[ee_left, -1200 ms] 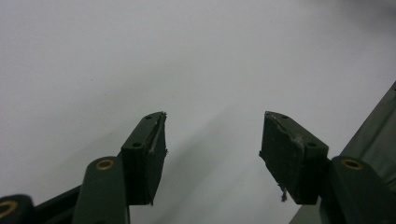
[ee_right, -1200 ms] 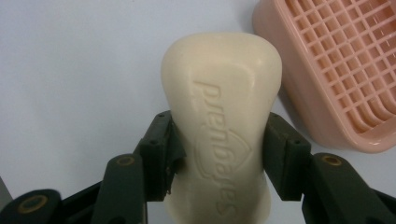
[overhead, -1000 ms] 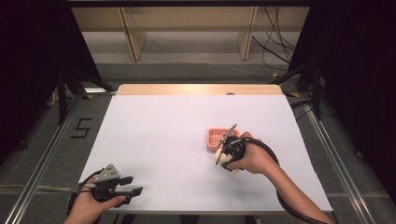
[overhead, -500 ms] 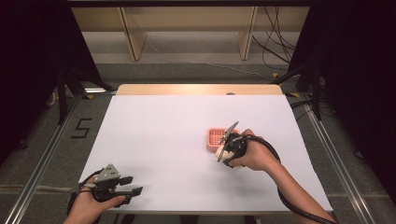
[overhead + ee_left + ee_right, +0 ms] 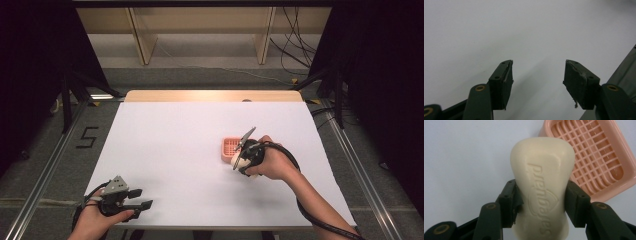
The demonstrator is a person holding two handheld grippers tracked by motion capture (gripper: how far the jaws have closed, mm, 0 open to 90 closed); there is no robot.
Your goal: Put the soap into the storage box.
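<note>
Item: cream oval bar of soap [image 5: 543, 187], clamped across its waist by the right gripper [image 5: 541, 202], long axis along the jaws. Pink slatted plastic soap dish [image 5: 596, 157]: just beyond, far-right of the soap. Left gripper [image 5: 537, 75]: jaws wide, empty, near-left table edge.

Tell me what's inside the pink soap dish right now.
Nothing shows in the soap dish: just its bare grid floor. The soap bar, clamped in the right gripper, covers its near corner, so that part is hidden.
</note>
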